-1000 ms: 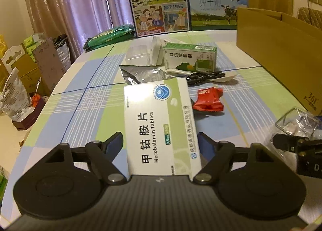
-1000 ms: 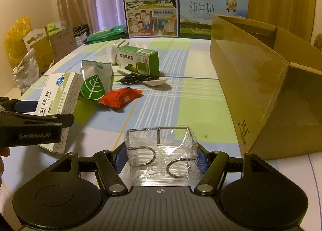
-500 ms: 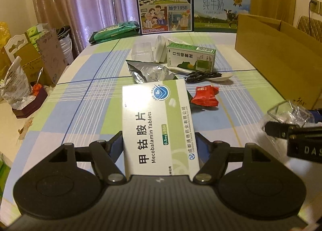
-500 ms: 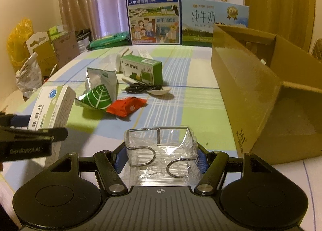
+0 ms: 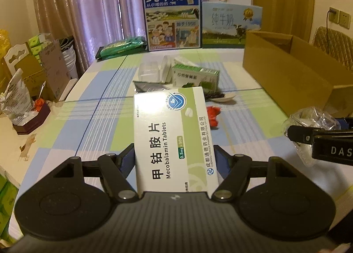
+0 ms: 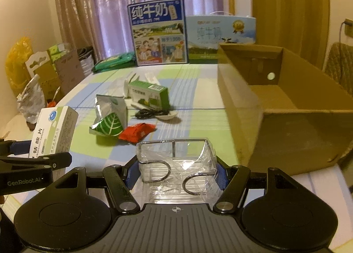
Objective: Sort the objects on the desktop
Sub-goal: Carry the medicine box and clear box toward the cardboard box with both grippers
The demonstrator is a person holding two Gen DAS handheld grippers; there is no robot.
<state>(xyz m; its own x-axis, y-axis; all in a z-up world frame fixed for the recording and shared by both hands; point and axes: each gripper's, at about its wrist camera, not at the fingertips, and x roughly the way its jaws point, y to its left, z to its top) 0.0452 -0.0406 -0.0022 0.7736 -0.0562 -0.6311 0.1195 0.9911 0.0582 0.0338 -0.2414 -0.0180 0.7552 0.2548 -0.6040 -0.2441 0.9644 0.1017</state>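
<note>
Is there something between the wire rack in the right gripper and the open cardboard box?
Nothing visible blocks it. The wire rack, wrapped in plastic and held by the right gripper, is just left of the cardboard box. Only the near side wall stands between them; the open top looks free, and the box seems empty.
</note>
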